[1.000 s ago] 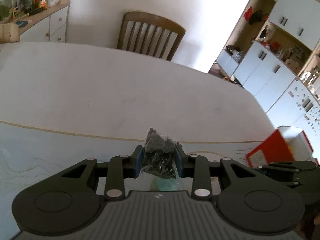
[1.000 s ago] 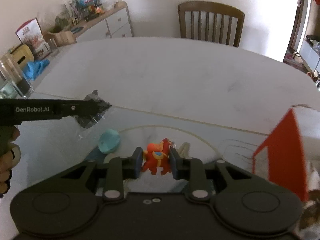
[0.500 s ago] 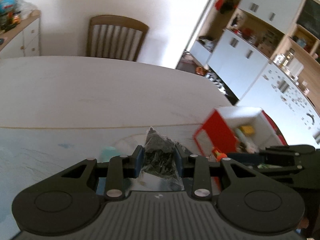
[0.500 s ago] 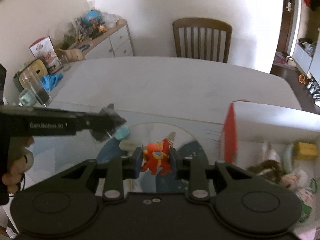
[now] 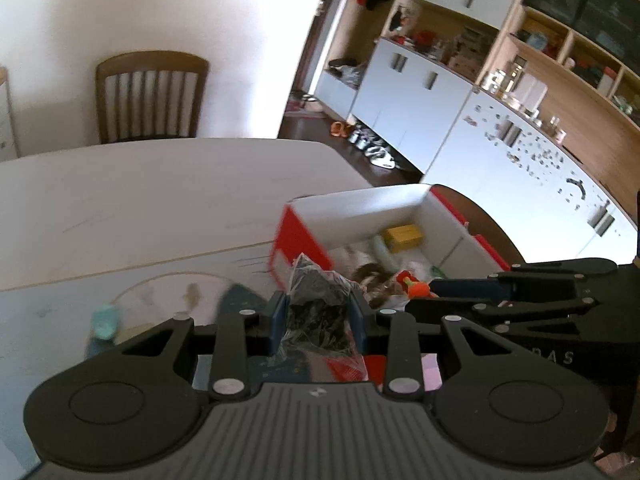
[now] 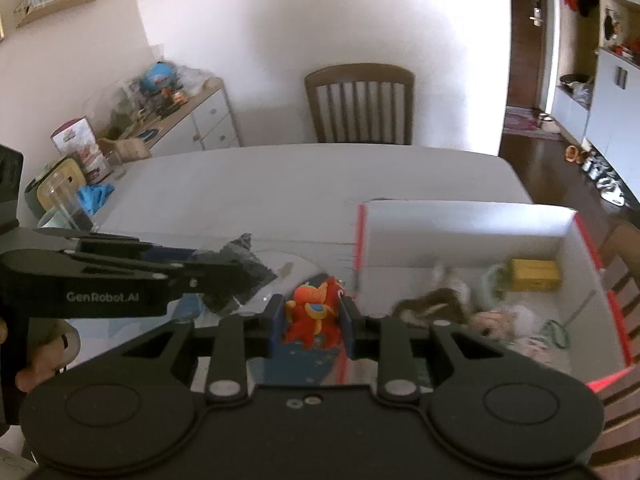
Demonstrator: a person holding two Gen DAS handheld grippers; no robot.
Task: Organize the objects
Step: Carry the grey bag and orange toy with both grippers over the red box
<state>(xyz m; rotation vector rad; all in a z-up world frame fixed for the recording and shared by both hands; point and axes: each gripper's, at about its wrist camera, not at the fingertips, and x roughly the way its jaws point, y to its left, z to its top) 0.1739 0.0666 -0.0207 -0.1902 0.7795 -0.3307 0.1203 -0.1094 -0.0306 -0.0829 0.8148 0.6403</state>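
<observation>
Two tongs, crinkly black bag (image 5: 316, 304), glossy red figurine (image 6: 314, 312), cardboard box (image 6: 460, 236)

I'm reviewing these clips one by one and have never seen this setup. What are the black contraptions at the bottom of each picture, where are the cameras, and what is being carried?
There is no robot here: a person holds a two-finger gripper in each hand, and each gripper carries a wide-angle camera looking forward along its fingers. The black shape filling the bottom of each picture is that gripper's own body.

In the left wrist view, the left gripper is shut on a crinkly clear plastic bag of small black pieces. In the right wrist view, the right gripper is shut on a small red and orange toy figure; the left gripper also shows there, at the left.

Both hang over a white table beside a red and white open box that already holds toys. A small teal object lies on the table.
</observation>
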